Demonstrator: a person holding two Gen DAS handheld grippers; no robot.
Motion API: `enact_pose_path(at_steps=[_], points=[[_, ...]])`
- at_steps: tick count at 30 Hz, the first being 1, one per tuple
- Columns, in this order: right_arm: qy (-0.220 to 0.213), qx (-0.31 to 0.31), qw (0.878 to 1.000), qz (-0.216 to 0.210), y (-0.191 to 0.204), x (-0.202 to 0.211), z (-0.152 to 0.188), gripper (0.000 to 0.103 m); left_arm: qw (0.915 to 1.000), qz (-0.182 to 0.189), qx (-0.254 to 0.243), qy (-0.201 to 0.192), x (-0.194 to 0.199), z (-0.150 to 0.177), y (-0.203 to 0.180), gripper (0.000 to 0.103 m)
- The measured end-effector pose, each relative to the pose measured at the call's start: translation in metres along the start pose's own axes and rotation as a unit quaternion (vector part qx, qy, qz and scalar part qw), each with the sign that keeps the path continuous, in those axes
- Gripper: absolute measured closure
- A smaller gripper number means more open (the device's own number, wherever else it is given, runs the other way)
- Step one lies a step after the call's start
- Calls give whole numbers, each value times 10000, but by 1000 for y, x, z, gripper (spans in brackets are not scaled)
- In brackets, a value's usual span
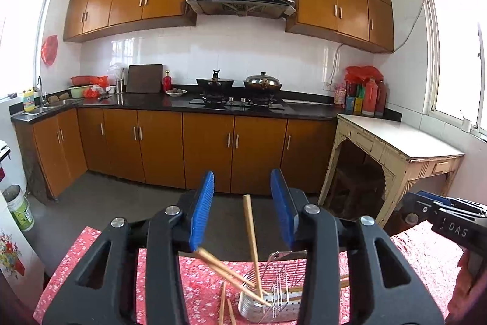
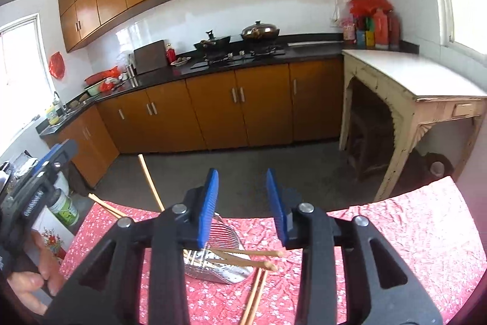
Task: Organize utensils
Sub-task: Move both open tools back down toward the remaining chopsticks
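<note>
A home kitchen fills the view behind my work: wooden cabinets [image 1: 210, 148] along a black counter [image 1: 170, 104], two pans on the stove [image 1: 237, 102], a range hood [image 1: 240, 0] above, and a worn cream side table [image 1: 398, 142] at the right. In front of me lies a table under a red flowered cloth [image 2: 395, 233]. On that cloth stands the metal utensil holder [image 1: 271, 303], a perforated steel cup with a wire rack, with several wooden chopsticks [image 1: 251, 236] leaning out of it at different angles; more chopsticks [image 2: 255, 294] lie loose on the cloth just beside it. My left tongs [image 1: 242, 209] hang above the holder, blue pads parted, one chopstick rising between them without either pad pressing on it. My right tongs [image 2: 242, 203] also stand partly open, nothing gripped, above the holder and the sticks jutting from it.
</note>
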State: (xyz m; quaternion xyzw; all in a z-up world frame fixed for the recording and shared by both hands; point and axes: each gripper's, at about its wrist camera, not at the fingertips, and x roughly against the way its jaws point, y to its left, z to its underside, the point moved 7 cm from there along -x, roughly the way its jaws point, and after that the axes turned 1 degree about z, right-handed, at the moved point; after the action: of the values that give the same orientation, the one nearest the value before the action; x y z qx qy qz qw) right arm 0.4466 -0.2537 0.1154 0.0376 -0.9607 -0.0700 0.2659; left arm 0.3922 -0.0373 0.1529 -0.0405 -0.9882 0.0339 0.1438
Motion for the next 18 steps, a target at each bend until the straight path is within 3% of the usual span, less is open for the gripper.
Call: enact_pose_path(at_steps=[5,9,14,18], points=[[-189,-64,9996,214,-16,27,11,66,9999,-77,-80,-32,29,10,19,55],[-287,-30,9979,576,-40,50,40,64,9994,-248,-177,133,52,40,44,49],[24,56,9947,1025,-68,52,105,64,9971,-384,-389,533,64,101,66,48],[614,109,9942,880,-69,29,178,64,9929,-288,-494,1040,56,156,70,48]])
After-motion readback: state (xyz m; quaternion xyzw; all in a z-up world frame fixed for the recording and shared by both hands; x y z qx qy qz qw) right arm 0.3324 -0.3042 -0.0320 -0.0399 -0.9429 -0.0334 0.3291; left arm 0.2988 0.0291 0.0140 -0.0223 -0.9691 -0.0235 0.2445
